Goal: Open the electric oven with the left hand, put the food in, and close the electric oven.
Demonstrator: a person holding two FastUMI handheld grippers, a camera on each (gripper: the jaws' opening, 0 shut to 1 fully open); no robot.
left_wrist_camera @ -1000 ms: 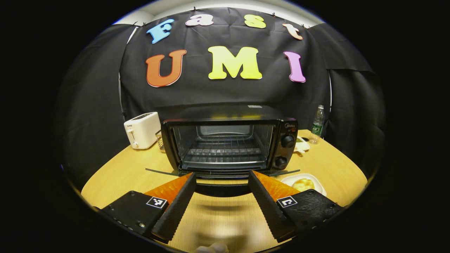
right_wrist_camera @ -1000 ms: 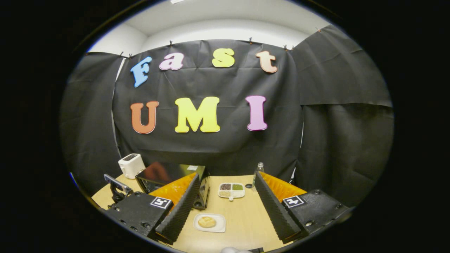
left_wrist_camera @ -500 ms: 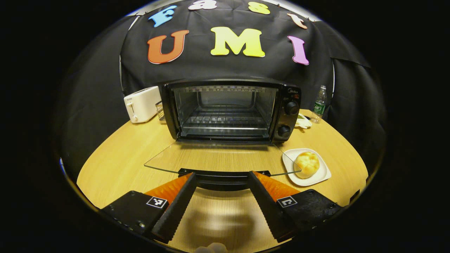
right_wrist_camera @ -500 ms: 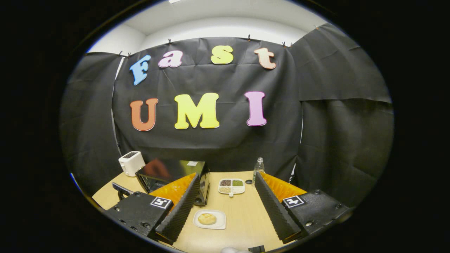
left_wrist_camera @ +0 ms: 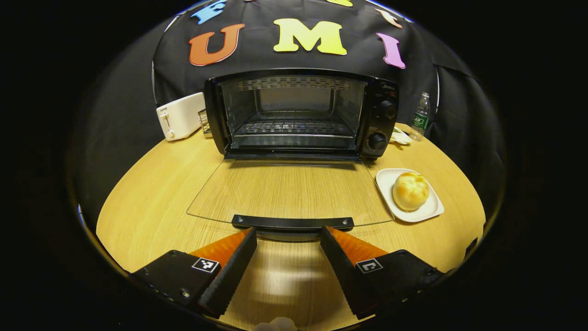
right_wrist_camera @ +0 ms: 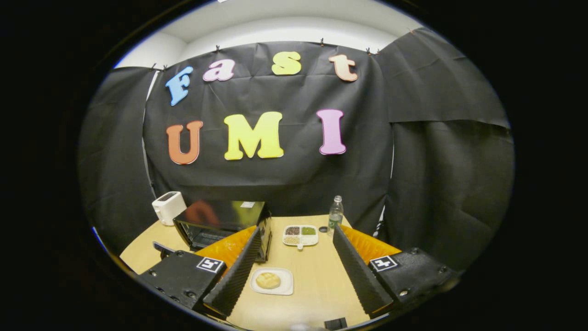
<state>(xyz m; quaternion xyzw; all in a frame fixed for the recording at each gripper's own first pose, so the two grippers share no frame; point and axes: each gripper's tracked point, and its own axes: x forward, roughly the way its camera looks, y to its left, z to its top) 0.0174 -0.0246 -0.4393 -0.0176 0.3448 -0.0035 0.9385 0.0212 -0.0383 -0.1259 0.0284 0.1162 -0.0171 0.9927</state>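
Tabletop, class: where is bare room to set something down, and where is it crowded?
Bare wood lies left of the open oven door, in front of the toaster. The right is crowded: plate with bun, beside the oven, divided dish and bottle behind.

Your black electric oven (left_wrist_camera: 301, 112) stood open, its glass door (left_wrist_camera: 289, 191) folded flat; the golden bun (left_wrist_camera: 410, 190) lay on its white plate (left_wrist_camera: 429, 212) beside that door.

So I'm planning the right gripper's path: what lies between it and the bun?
Nothing. In the right gripper view, bare table separates the open right gripper from the bun on its plate.
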